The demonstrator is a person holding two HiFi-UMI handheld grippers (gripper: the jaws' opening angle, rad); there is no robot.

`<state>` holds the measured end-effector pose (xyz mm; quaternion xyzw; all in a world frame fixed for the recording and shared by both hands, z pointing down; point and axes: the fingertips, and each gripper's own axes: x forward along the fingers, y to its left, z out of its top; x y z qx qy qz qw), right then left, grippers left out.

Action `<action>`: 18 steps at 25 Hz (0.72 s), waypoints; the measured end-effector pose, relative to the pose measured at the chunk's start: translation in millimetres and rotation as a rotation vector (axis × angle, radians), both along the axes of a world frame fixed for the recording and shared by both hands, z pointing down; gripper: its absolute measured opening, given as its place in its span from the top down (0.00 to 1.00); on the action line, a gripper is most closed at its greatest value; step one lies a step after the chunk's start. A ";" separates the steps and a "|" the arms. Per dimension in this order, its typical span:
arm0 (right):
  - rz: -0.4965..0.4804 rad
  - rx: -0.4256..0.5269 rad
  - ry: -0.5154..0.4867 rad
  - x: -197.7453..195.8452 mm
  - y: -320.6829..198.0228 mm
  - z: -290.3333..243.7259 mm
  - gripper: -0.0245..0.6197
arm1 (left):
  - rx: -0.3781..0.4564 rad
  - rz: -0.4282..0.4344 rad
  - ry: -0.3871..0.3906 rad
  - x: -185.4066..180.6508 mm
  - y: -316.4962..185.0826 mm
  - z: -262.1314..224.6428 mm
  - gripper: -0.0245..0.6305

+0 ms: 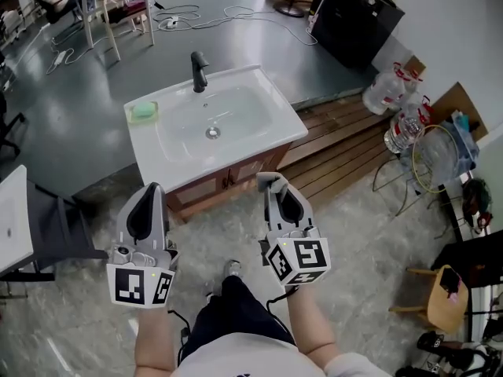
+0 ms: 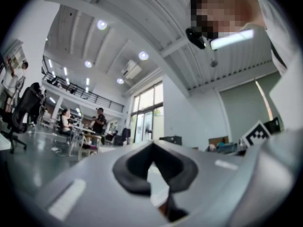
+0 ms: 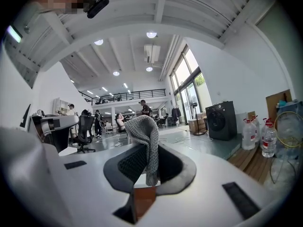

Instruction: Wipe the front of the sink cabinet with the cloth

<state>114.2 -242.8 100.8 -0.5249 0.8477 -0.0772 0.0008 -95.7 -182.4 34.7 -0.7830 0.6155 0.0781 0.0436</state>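
Note:
The sink cabinet [image 1: 228, 181] stands ahead of me, its brown wooden front under a white basin [image 1: 149, 149] with a black faucet [image 1: 199, 71]. My right gripper [image 1: 272, 183] is held just before the cabinet front and is shut on a grey knitted cloth [image 3: 143, 131], which sticks up past the fingertips and folds over. In the head view the cloth [image 1: 271, 179] shows only as a small grey tuft at the tips. My left gripper [image 1: 151, 191] hovers to the left at the same height, its jaws shut together with nothing between them [image 2: 152, 145].
A green sponge [image 1: 144, 111] lies on the basin's left corner. A wooden slat platform [image 1: 346, 136], water bottles [image 1: 387, 89] and a black washing machine [image 1: 354, 22] are to the right. A dark chair [image 1: 55, 234] and a white table [image 1: 12, 218] stand at left.

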 end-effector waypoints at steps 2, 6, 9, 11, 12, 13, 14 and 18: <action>0.000 -0.012 0.005 -3.6 6.2 8.5 0.89 | -0.007 0.007 0.004 -1.2 6.3 6.5 0.96; -0.001 -0.021 0.019 -11.0 16.9 21.5 0.89 | -0.011 0.019 0.004 -2.8 20.2 15.9 0.96; 0.003 -0.024 0.026 -15.9 21.1 31.0 0.89 | -0.015 0.026 0.003 -6.0 27.7 24.5 0.96; 0.008 -0.029 0.026 -19.1 20.6 39.9 0.89 | -0.018 0.028 0.001 -8.8 29.8 32.1 0.96; 0.009 -0.035 0.025 -20.2 19.8 45.6 0.89 | -0.020 0.029 0.000 -9.7 30.5 36.6 0.96; 0.011 -0.042 0.025 -20.7 18.7 51.5 0.89 | -0.022 0.029 0.000 -9.9 30.9 40.9 0.96; 0.011 -0.050 0.027 -20.7 17.1 57.5 0.89 | -0.024 0.030 0.000 -9.4 30.8 44.9 0.96; 0.006 -0.076 0.042 -21.5 5.7 80.9 0.90 | -0.034 0.034 -0.011 -7.6 22.1 60.8 0.96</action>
